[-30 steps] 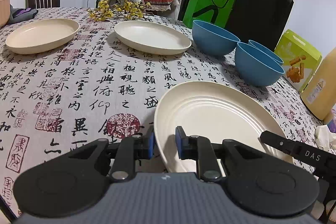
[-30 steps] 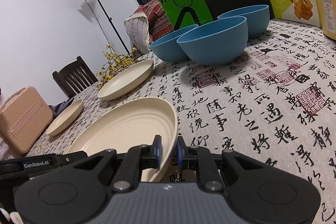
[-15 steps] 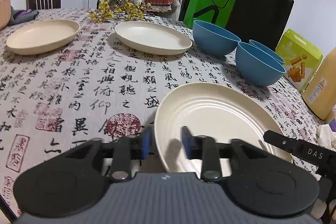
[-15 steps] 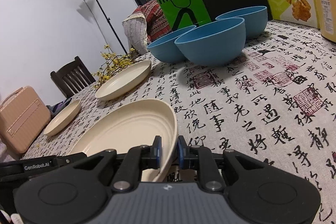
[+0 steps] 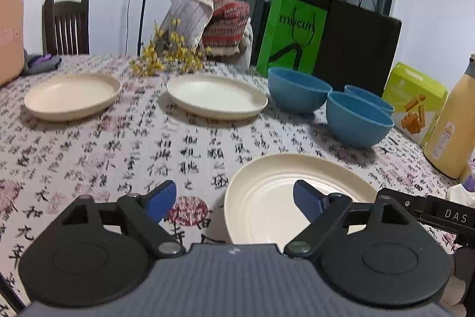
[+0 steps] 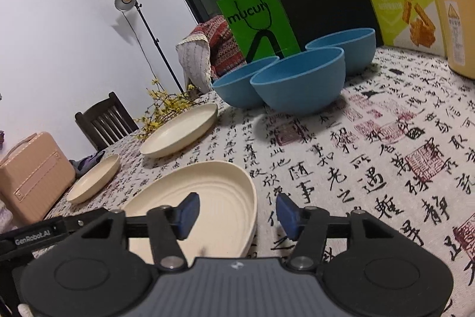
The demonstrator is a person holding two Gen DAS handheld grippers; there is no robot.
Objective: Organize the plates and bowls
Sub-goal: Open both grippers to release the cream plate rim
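While nothing is stacked yet, these lines go view by view.

Left wrist view, claw: the left claw (image 5: 234,198) has just been opening and now stands wide, its blue pads clear of the rim of the large ridged cream plate (image 5: 297,198), one pad over the cloth and one over the plate; it grips nothing.
Left wrist view, plates: the ridged plate lies flat on the calligraphy-print table (image 5: 118,144); a smaller smooth cream plate (image 5: 72,95) sits far left and a white-cream plate (image 5: 216,98) mid-table, all well apart.
Left wrist view, bowls: three blue round bowls (image 5: 357,121) cluster at the right, side by side, not nested.

Right wrist view, claw: the right claw (image 6: 236,213) has also just been opening; it is about half open, straddling the ridged plate's right rim without pressing it, holding nothing.
Right wrist view, dishes: the bowls crowd together beyond, with the two other plates off to the left.

Progress: probably early; one plate looks just set down, while gathering the plates and nesting the bowls remain.
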